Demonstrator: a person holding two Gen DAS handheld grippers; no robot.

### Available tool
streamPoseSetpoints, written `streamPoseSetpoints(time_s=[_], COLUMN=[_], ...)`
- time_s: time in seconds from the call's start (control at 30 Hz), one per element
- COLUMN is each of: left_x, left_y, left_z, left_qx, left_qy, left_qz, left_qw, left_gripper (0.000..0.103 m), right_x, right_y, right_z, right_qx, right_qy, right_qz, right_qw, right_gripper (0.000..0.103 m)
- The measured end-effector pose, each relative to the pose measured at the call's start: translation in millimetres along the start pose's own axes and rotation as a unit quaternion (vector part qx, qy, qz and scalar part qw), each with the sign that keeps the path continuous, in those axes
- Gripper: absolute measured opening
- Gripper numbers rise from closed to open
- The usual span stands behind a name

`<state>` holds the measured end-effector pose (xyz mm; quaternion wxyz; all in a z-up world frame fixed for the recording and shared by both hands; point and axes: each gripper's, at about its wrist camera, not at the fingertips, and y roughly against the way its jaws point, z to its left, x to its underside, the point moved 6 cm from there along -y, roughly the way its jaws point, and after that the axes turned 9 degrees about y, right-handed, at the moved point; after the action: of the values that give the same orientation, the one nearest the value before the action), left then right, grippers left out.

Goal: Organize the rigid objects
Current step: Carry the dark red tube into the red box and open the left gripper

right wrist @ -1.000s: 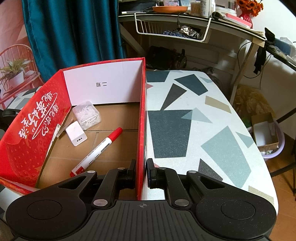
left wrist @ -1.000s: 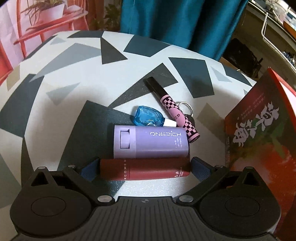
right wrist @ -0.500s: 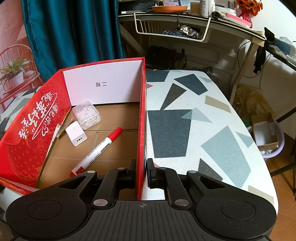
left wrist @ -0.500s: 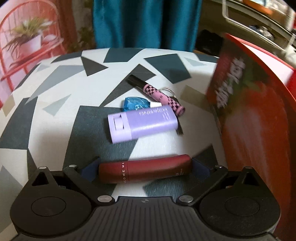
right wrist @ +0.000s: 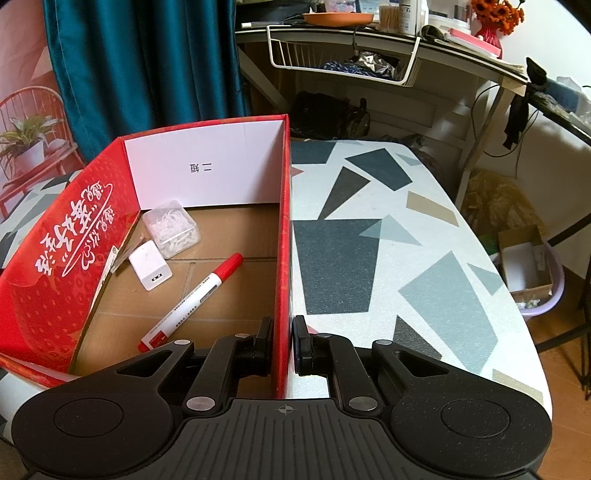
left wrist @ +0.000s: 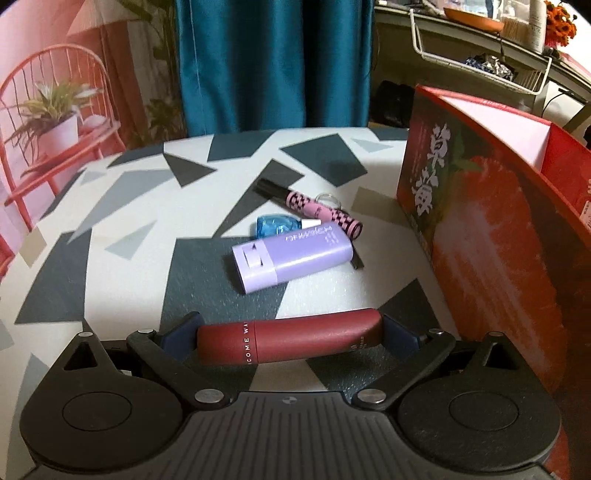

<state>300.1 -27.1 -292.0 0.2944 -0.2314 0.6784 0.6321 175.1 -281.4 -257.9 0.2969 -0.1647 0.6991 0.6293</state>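
Red box wall [right wrist: 284,236] pinched by right tongs [right wrist: 282,341]; left tongs [left wrist: 290,341] grip maroon tube [left wrist: 291,338].

teal curtain [left wrist: 273,62] | wire basket [right wrist: 343,55] | potted plant [left wrist: 55,122] | orange flowers [right wrist: 496,13]

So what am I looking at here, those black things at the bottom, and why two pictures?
Each picture comes from a camera on a hand-held claw; a person carries one in each hand. The left claw holds a dark red tube above the patterned table, where a lilac case, a blue item and a pink checked pen lie. The right claw pinches the wall of the red box, which contains a red-capped marker, a white charger and a clear box.
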Motion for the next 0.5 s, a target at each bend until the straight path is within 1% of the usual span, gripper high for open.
streamPoseSetpoints(time_s=[0.13, 0.27, 0.4, 0.5], left_x=[-12.4, -35.4, -60.8, -78.6], left_y=[11.9, 30.7, 51.3, 61.9], left_z=[-3.9, -10.9, -25.0, -43.7], left_qx=[0.009, 0.028, 0.055, 0.081], left_qy=[-0.007, -0.011, -0.027, -0.048], left_qz=[-0.022, -0.056, -0.093, -0.114], left_qw=[0.9997, 0.9980, 0.9938, 0.9890], left_gripper=[0.102, 0.102, 0.102, 0.102], right_x=[0.0, 0.0, -0.1, 0.0], right_y=[-0.1, -0.2, -0.1, -0.1], right_z=[0.0, 0.1, 0.0, 0.0], right_qx=[0.000, 0.000, 0.000, 0.000], right_qy=[0.000, 0.000, 0.000, 0.001], right_qz=[0.000, 0.000, 0.000, 0.000], right_qw=[1.000, 1.000, 1.000, 1.000], right_gripper=[0.010, 0.010, 0.010, 0.010])
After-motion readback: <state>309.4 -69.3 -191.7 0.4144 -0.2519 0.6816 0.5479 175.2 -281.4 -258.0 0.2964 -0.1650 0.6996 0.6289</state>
